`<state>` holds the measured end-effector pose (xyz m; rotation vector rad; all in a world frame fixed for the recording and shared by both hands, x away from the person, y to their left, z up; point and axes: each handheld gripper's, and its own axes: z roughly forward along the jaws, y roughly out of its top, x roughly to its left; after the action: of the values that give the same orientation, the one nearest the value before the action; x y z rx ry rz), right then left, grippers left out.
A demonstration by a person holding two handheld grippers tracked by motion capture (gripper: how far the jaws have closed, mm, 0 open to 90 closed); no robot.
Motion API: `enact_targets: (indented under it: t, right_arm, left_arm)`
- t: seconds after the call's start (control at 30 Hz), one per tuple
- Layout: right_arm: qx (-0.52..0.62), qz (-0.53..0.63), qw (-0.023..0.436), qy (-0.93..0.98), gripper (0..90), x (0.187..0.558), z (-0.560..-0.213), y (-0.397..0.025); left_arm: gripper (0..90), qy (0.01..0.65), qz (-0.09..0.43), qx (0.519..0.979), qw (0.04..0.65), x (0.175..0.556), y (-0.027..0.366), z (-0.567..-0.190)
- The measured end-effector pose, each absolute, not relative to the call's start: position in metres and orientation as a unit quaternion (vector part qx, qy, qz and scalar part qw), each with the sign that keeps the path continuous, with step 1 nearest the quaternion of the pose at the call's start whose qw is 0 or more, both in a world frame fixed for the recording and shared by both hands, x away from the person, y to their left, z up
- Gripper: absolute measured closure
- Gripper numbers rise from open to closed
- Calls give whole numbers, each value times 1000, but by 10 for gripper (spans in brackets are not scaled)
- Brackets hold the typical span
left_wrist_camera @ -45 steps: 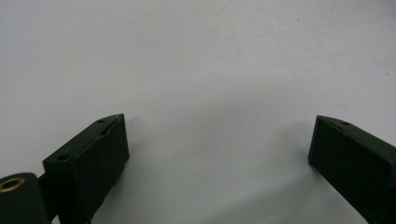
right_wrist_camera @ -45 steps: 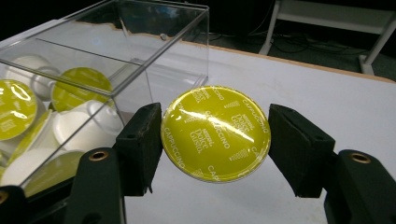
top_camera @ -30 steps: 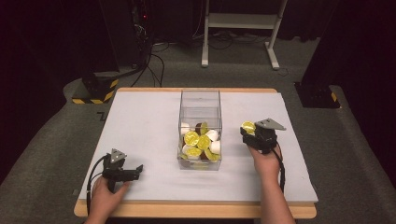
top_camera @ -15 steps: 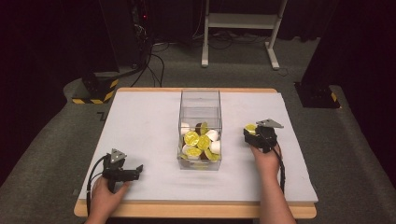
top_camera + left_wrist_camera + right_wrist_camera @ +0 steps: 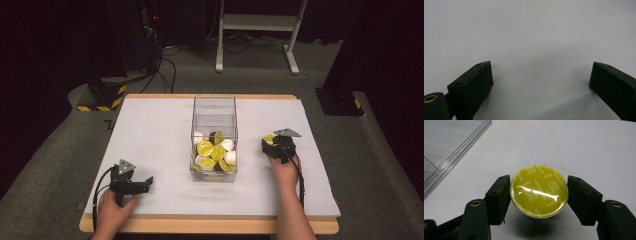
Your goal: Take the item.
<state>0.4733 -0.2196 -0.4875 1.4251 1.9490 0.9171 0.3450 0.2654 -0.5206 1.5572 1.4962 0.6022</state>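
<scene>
Lowered right gripper (image 5: 539, 192) clamps round glossy capsule (image 5: 539, 191).

High camera overhead; tongs cameras close above table (image 5: 150, 125).

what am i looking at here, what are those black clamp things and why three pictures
A person sits at a table covered in white and holds a hand-operated gripper in each hand. The high view looks down from above. The other two pictures come from small cameras riding on each gripper, looking along its black fingers.

The left gripper rests near the table's front edge, its fingers spread wide over bare white surface. The right gripper is shut on a yellow-lidded coffee capsule printed "cappuccino", just right of a clear plastic box. That box stands mid-table and holds more capsules, yellow, white and dark.
</scene>
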Motion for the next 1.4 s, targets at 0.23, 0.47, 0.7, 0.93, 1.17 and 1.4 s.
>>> enact_targets:
  t: [0.23, 0.47, 0.7, 0.93, 1.17, 1.4]
  right_arm:
    - [531, 342, 276, 724, 378, 473, -488, -219]
    - [531, 343, 275, 724, 377, 473, -488, -219]
    - [533, 347, 272, 722, 316, 473, -487, -220]
    - [535, 355, 272, 717, 232, 473, -485, -220]
    - [529, 360, 276, 717, 220, 468, -479, -218]
    - [524, 366, 282, 716, 222, 460, -471, -214]
  left_arm:
    - [52, 601, 242, 626, 435, 345, 265, -521]
    - [52, 601, 242, 625, 435, 345, 265, -521]
    - [52, 601, 242, 625, 435, 345, 265, -521]
    - [52, 601, 241, 625, 435, 345, 265, -521]
    - [52, 602, 241, 625, 435, 345, 265, -521]
    - [52, 604, 240, 621, 439, 346, 265, -521]
